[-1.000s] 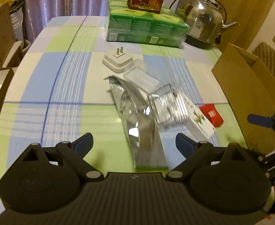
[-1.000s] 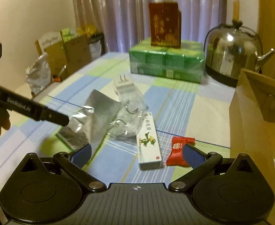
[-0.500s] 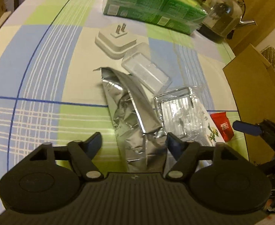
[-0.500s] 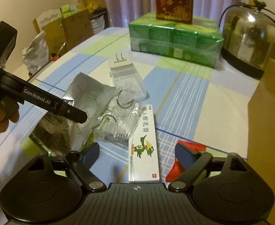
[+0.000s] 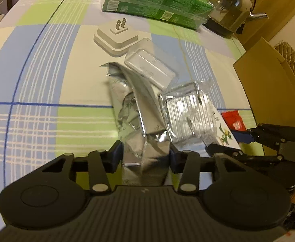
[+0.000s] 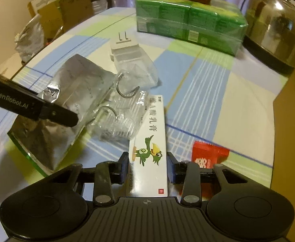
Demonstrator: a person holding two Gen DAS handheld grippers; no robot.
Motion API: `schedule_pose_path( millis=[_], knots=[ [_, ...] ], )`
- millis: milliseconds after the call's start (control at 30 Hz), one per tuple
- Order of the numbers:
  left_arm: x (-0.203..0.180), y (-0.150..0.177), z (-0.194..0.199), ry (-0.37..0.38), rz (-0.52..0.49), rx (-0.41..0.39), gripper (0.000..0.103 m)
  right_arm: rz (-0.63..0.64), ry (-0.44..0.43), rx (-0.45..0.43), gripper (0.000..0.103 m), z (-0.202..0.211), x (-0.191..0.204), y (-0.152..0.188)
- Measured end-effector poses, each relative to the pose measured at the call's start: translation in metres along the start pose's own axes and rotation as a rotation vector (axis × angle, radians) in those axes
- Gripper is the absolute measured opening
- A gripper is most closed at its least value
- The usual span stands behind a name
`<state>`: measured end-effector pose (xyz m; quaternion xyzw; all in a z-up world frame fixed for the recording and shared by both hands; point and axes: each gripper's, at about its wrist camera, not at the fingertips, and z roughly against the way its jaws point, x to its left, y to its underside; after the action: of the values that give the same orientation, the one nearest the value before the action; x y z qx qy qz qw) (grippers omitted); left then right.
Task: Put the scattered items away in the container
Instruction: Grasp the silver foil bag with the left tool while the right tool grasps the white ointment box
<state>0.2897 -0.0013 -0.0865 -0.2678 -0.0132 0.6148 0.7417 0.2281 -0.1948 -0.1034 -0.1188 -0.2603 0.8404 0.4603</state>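
left gripper (image 5: 145, 157): fingers closed in against both sides of the foil pouch's near end, pinching it.
foil pouch (image 5: 135, 121): crumpled, lying flat on the checked tablecloth (image 5: 46, 76), long axis running away from the left camera.
right gripper (image 6: 146, 167): fingers set on either long side of the white carton, touching or nearly so; a firm grip could not be told.
white carton (image 6: 151, 141): flat, long axis pointing away toward the green packs (image 6: 189, 22), far end under the clear hook packet (image 6: 119, 121).
red sachet (image 6: 207, 155): just right of the carton.
cardboard box (image 5: 268, 84): at the table's right edge.
open room: bare cloth left of the pouch; white plug (image 5: 115, 38) beyond.
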Motion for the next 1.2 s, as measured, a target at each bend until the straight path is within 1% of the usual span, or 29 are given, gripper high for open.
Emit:
schedule_pose_path(
  millis=[100, 267, 467, 567, 633, 733, 767, 800, 867, 1000, 1100, 1200],
  knots=[
    [-0.004, 0.015, 0.011, -0.018, -0.010, 0.016, 0.039, 0.015, -0.008, 0.010, 0.035, 0.012, 0.007, 0.012],
    [-0.023, 0.054, 0.029, -0.032, -0.063, 0.051, 0.039, -0.026, -0.022, 0.031, 0.035, 0.040, 0.014, 0.048],
    [-0.054, 0.100, 0.047, -0.013, -0.130, 0.104, 0.039, -0.055, -0.026, 0.046, 0.035, 0.075, 0.024, 0.095],
    [-0.063, 0.112, 0.050, -0.012, -0.157, 0.123, 0.039, -0.056, -0.026, 0.051, 0.036, 0.084, 0.027, 0.111],
    [-0.066, 0.113, 0.050, -0.023, -0.168, 0.129, 0.040, -0.064, -0.025, 0.050, 0.036, 0.087, 0.028, 0.118],
    [-0.067, 0.108, 0.048, -0.037, -0.179, 0.145, 0.045, -0.088, -0.032, 0.043, 0.037, 0.088, 0.025, 0.123],
    [-0.068, 0.106, 0.047, -0.040, -0.184, 0.152, 0.046, -0.090, -0.033, 0.042, 0.042, 0.088, 0.024, 0.124],
    [-0.068, 0.103, 0.044, -0.043, -0.189, 0.160, 0.048, -0.086, -0.032, 0.041, 0.051, 0.088, 0.024, 0.125],
    [-0.068, 0.098, 0.038, -0.043, -0.193, 0.175, 0.050, -0.080, -0.039, 0.036, 0.057, 0.087, 0.024, 0.125],
    [-0.067, 0.091, 0.026, -0.038, -0.211, 0.209, 0.050, -0.087, -0.037, 0.023, 0.057, 0.083, 0.020, 0.123],
    [-0.072, 0.092, 0.021, -0.050, -0.262, 0.224, 0.050, -0.084, -0.044, 0.019, 0.057, 0.079, 0.019, 0.119],
    [-0.077, 0.092, 0.019, -0.060, -0.301, 0.232, 0.047, -0.061, -0.042, 0.021, 0.057, 0.074, 0.021, 0.115]
  ],
)
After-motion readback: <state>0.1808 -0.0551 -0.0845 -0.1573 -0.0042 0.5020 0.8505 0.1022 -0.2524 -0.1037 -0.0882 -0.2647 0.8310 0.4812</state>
